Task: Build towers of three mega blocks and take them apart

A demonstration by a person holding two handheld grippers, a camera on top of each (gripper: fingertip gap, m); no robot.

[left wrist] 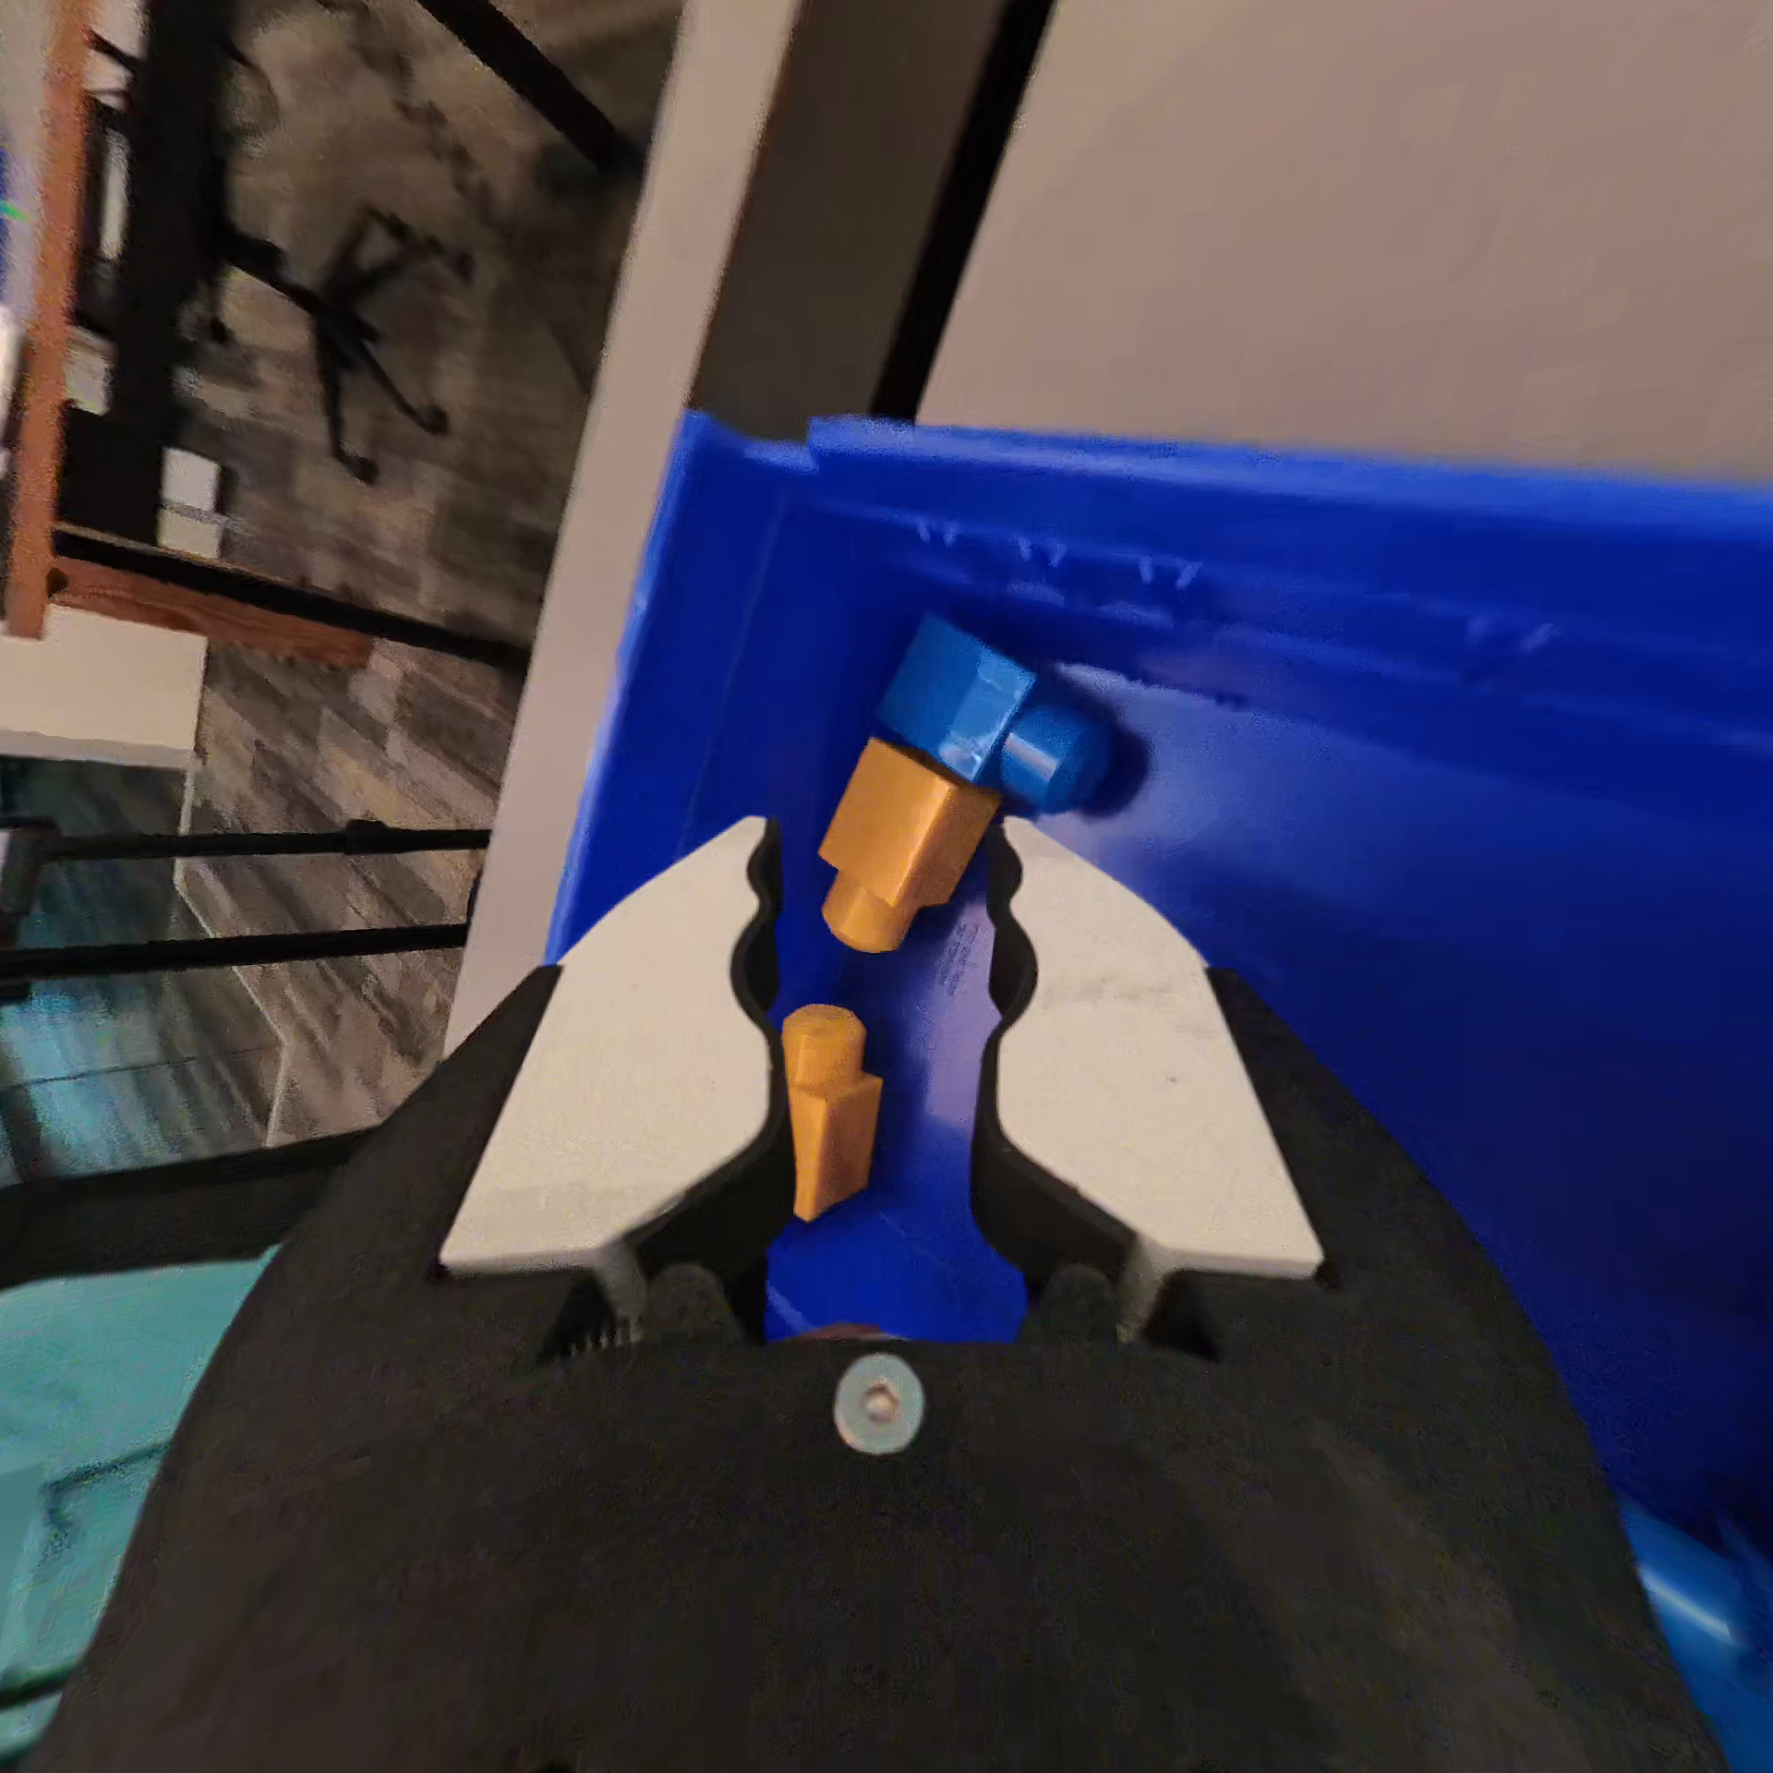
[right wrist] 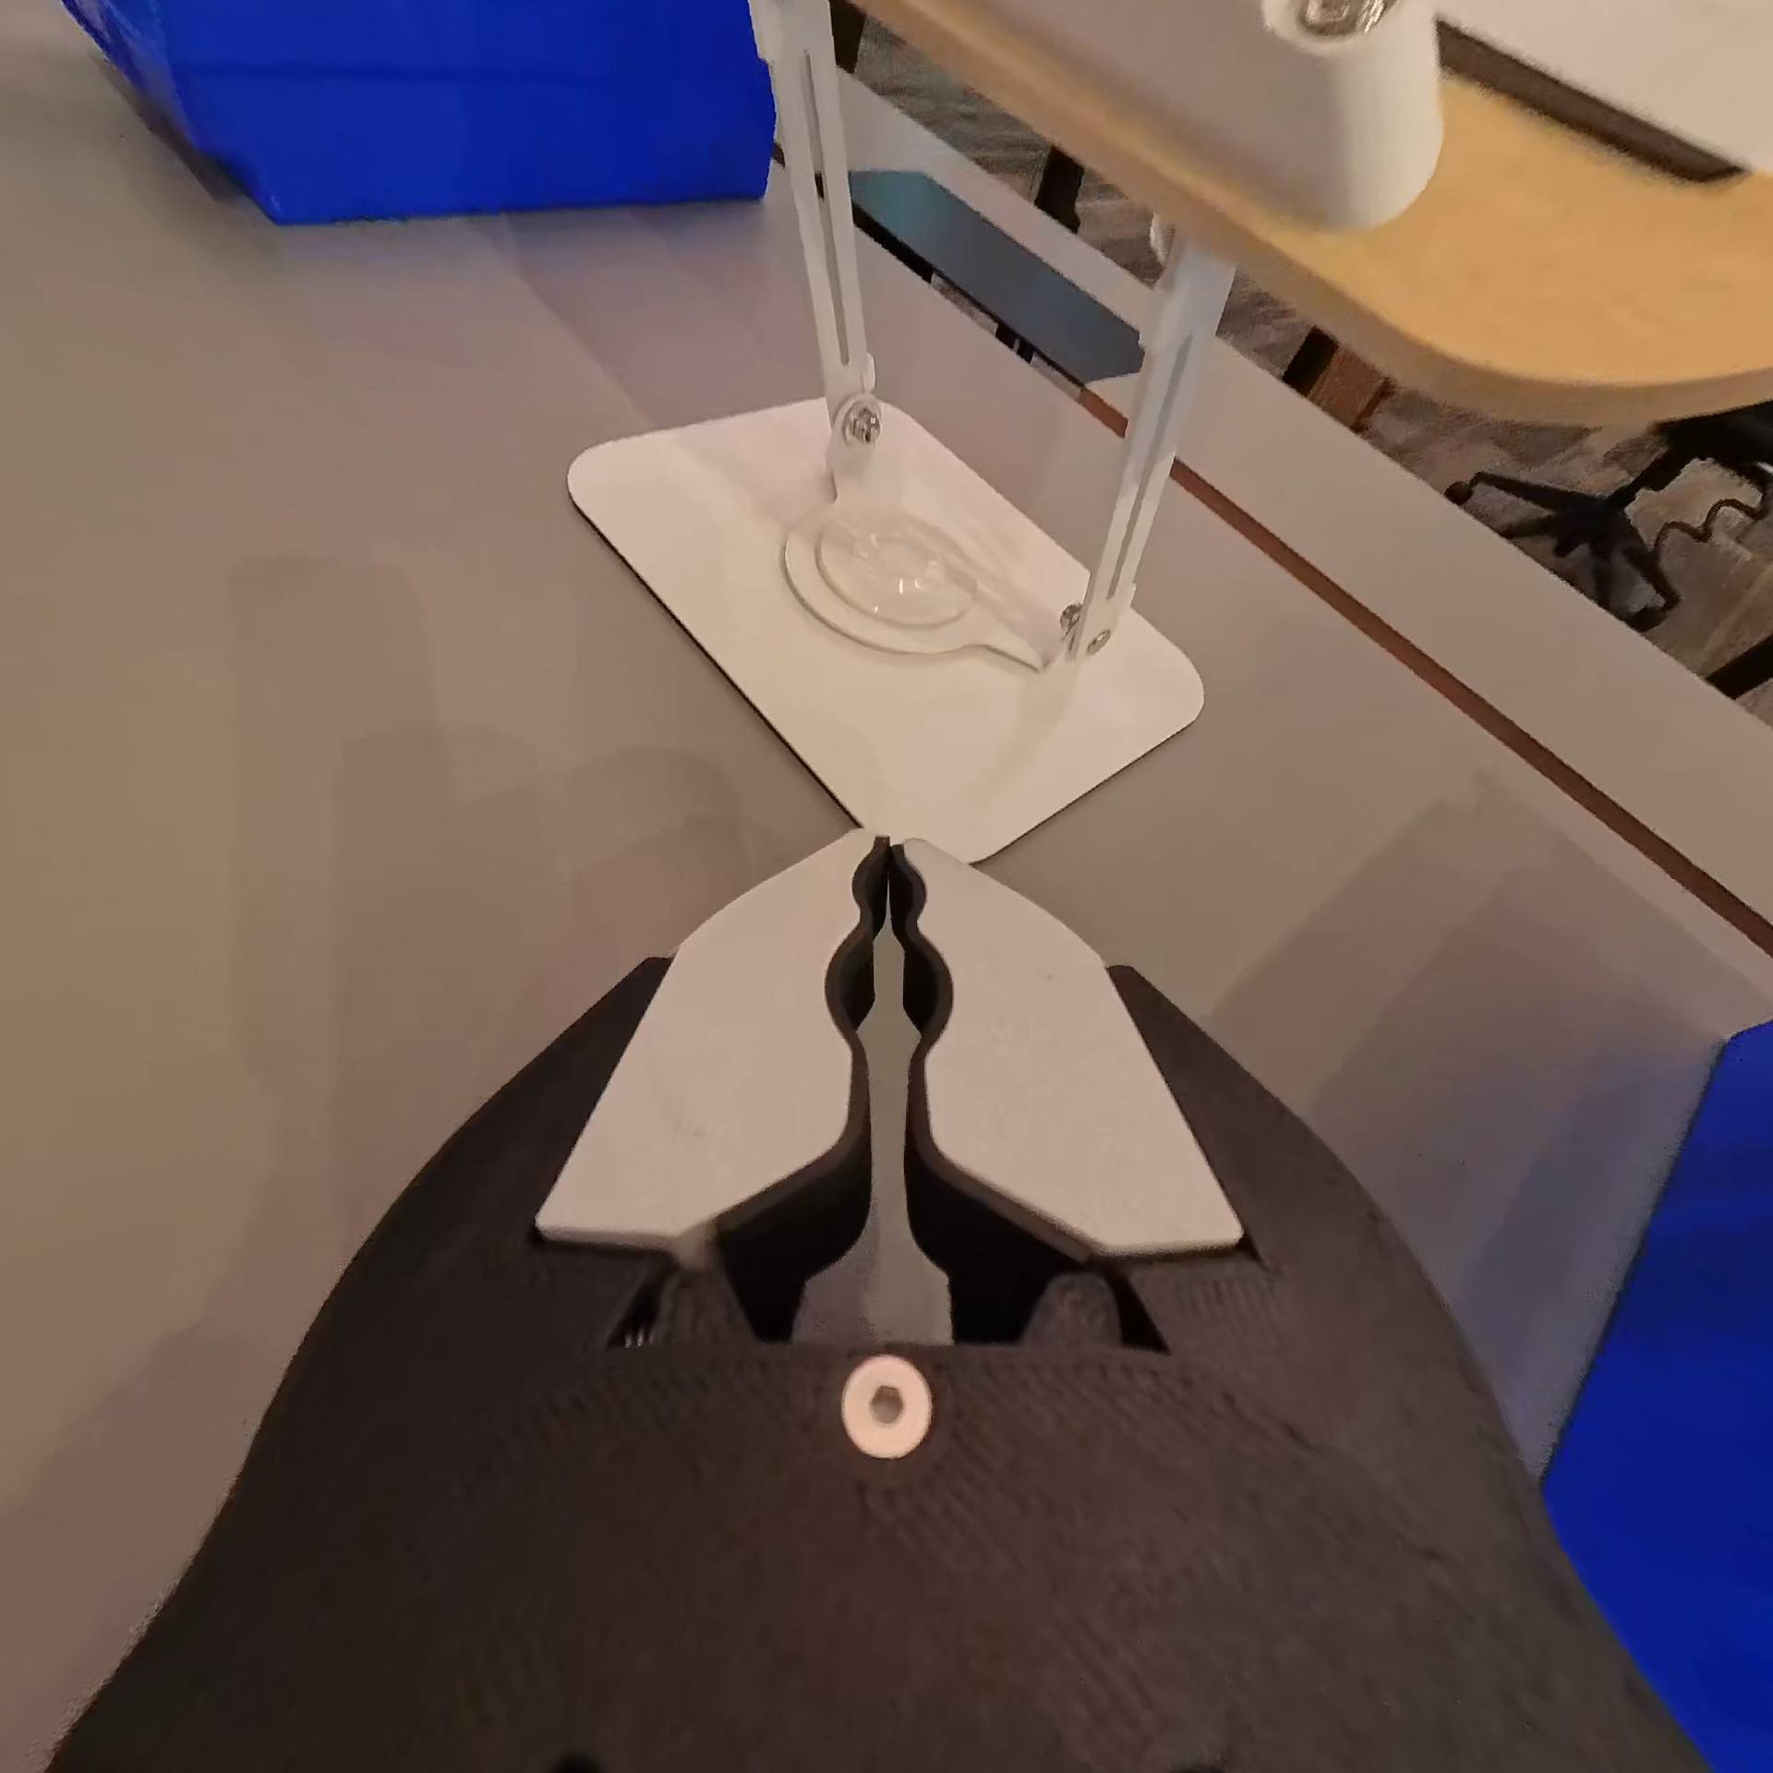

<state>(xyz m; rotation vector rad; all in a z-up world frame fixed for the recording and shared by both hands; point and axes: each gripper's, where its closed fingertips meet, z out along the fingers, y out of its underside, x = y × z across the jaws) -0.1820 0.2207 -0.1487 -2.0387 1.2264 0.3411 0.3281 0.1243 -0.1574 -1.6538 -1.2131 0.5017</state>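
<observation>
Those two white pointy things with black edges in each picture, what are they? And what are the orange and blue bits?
The white pointy things are the two fingers of a hand-held gripper, a pincer that a person squeezes. There is one for each hand, and each carries a camera that looks along its fingers.

One picture comes from the left hand-held gripper. Its fingers are apart, above a blue bin. Inside the bin lie a blue mega block and an orange mega block touching it. A second orange mega block shows nearer, between the fingers, but no finger presses it, so nothing is held.

The other picture comes from the right hand-held gripper. Its fingers are closed together on nothing, above a grey table. Ahead stands a white stand with thin legs on a flat plate.
</observation>
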